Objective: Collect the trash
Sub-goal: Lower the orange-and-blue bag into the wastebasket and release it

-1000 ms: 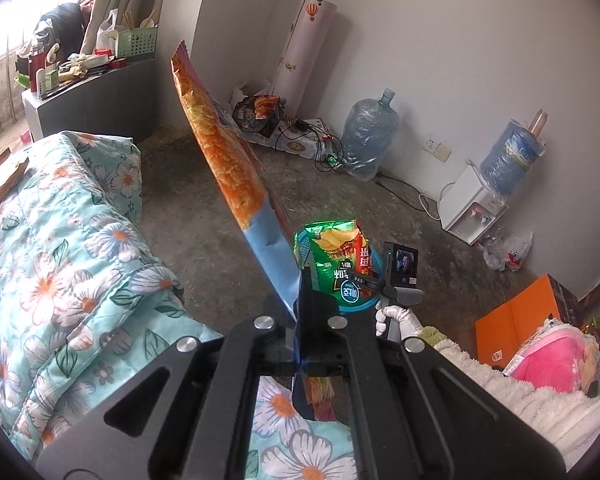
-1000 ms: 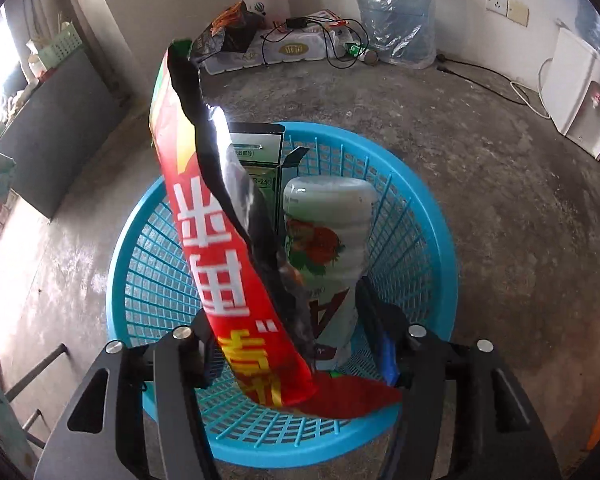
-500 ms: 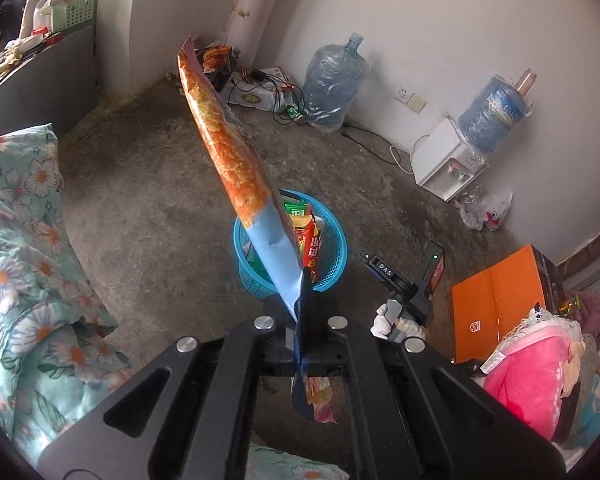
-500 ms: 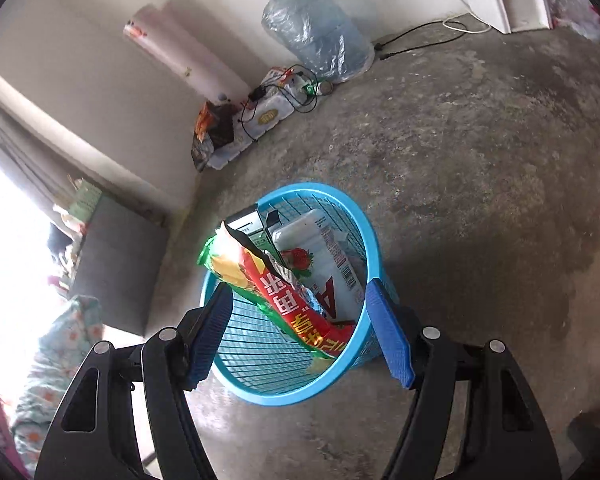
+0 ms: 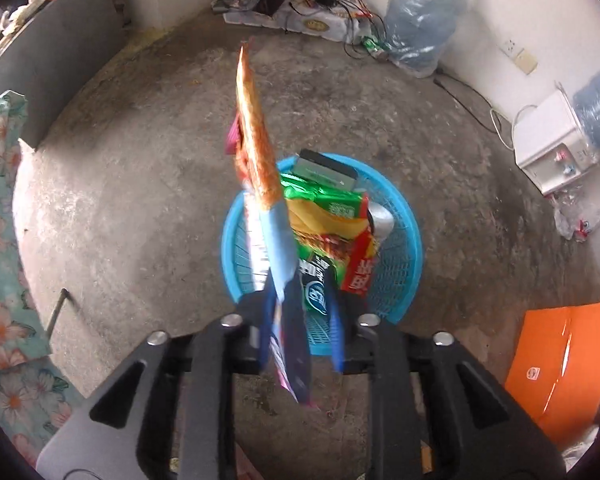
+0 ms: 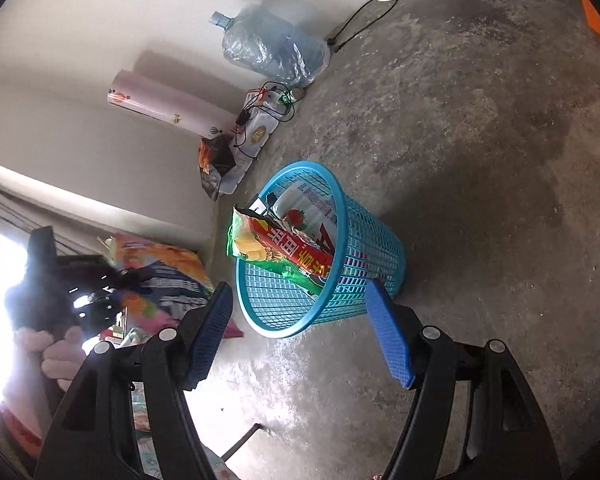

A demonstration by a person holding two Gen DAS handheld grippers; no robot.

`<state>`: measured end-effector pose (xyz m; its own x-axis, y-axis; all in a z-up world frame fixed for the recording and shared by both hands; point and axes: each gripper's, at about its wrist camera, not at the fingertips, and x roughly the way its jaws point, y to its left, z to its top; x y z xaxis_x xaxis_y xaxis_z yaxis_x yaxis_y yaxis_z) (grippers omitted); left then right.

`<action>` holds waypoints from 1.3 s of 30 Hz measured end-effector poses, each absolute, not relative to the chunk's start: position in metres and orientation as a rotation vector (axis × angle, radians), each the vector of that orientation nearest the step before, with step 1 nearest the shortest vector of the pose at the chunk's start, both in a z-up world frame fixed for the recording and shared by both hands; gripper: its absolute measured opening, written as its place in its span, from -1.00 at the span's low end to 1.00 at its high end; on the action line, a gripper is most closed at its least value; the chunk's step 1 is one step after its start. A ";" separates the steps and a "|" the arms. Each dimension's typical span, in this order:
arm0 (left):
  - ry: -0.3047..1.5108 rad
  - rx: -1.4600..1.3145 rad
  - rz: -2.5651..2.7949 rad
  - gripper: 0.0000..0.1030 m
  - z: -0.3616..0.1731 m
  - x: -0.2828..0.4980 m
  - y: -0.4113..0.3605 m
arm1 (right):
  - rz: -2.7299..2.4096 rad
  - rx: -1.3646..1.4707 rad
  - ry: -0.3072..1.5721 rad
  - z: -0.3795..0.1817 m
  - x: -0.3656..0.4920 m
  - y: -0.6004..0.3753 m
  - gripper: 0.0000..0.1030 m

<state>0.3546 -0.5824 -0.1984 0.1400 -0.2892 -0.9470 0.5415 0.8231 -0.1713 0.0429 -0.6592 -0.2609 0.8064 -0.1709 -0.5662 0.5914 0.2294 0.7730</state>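
Item: snack bag (image 5: 260, 152), orange and blue, standing edge-on at frame centre between the opening jaws of the left gripper (image 5: 300, 320); pads appeared just clear of it, presumably to let it drop. Directly below, lower centre: blue basket (image 5: 404, 264) already holding wrappers (image 5: 332, 216) and a carton. Right gripper (image 6: 300, 336): jaws wide, empty, basket framed beyond them.

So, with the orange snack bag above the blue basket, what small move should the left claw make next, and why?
Probably let the left claw finish opening: the orange snack bag already hangs over the blue basket, so it should drop in.
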 end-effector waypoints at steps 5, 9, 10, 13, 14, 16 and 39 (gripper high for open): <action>1.305 0.095 -0.811 -0.04 -0.192 0.326 -0.585 | -0.533 1.222 0.408 -0.260 0.040 -0.659 0.30; 1.270 0.016 -0.878 -0.04 -0.157 0.322 -0.573 | -0.510 1.204 0.431 -0.261 0.044 -0.654 0.30; 1.260 -0.011 -0.896 -0.04 -0.146 0.323 -0.567 | -0.499 1.197 0.437 -0.260 0.047 -0.652 0.30; 1.215 -0.048 -0.940 0.02 -0.104 0.327 -0.537 | -0.469 1.150 0.447 -0.249 0.055 -0.643 0.30; 1.194 -0.053 -0.957 0.04 -0.090 0.327 -0.525 | -0.456 1.136 0.450 -0.246 0.058 -0.640 0.30; 1.146 -0.056 -0.975 0.09 -0.060 0.324 -0.493 | -0.422 1.110 0.450 -0.237 0.065 -0.634 0.30; 0.942 -0.286 -0.725 0.28 0.019 0.265 -0.134 | -0.322 0.975 0.961 -0.323 0.262 -0.685 -0.46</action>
